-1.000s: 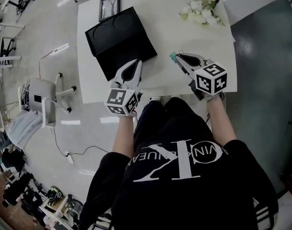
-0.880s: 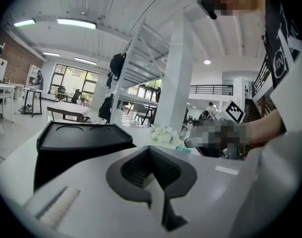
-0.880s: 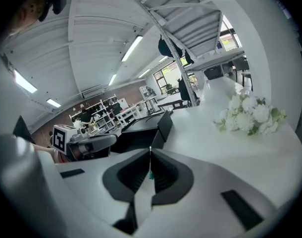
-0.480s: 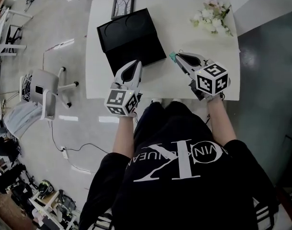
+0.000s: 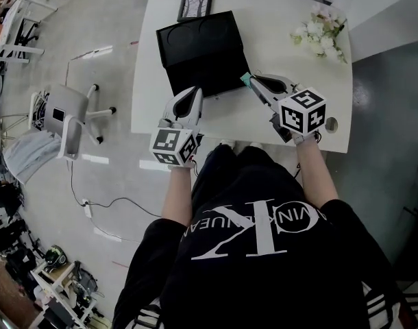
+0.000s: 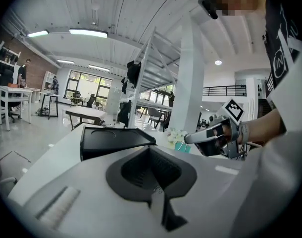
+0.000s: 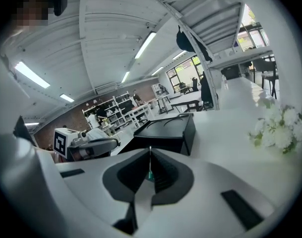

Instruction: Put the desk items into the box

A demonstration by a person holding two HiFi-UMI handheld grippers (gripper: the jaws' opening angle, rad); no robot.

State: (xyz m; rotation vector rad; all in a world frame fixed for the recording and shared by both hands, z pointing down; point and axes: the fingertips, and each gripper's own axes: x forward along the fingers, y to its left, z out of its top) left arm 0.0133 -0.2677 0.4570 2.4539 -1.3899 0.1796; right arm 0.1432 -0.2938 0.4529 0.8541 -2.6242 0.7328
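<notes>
Sitting on the white rectangular table (image 5: 277,53), the flat black rectangular box (image 5: 202,50) shows only its dark top; its inside is hidden. The right gripper (image 5: 253,82) pinches a small thin teal item (image 5: 246,80) just beside the box's near right corner. The left gripper (image 5: 193,91), jaws pressed together and empty, points at the box's near edge. Bare tabletop lies between the box and the white flower bunch (image 5: 322,34).

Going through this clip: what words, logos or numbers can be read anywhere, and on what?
"CK": large white monogram on the person's black shirt, upside down.
Smaller lettering across the monogram: too distorted to read.
Cubes on the left gripper and right gripper: marker patterns only, no words.
On the black box, picture frame and teal item: no readable text.
</notes>
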